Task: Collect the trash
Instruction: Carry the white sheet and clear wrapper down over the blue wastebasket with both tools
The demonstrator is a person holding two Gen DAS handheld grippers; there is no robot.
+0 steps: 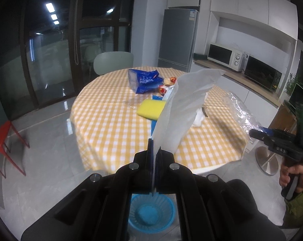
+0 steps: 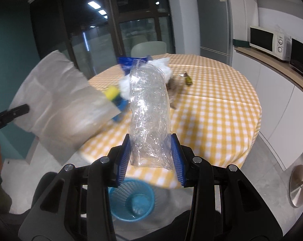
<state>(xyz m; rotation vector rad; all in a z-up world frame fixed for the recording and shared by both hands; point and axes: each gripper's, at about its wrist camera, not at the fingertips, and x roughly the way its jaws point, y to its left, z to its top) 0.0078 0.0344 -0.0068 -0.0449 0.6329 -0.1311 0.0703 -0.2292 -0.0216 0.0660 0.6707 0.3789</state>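
Note:
My left gripper (image 1: 153, 149) is shut on a white paper sheet (image 1: 183, 106), held up above a blue trash basket (image 1: 151, 212) on the floor. The sheet also shows in the right wrist view (image 2: 57, 104). My right gripper (image 2: 150, 150) stands open, and a clear crumpled plastic bag (image 2: 149, 112) sits loose between its blue pads above the same basket (image 2: 131, 200). In the left wrist view the right gripper (image 1: 257, 133) and its plastic bag (image 1: 241, 108) are at the right. On the round yellow-checked table (image 1: 111, 124) lie a blue bag (image 1: 145, 80), a yellow sponge (image 1: 150, 109) and snack wrappers (image 1: 167, 85).
A pale green chair (image 1: 111, 62) stands behind the table and a red chair (image 1: 2, 132) at the left. A fridge (image 1: 177, 38) and a counter with a microwave (image 1: 225, 56) are at the back right. A metal table base (image 2: 300, 186) stands on the floor.

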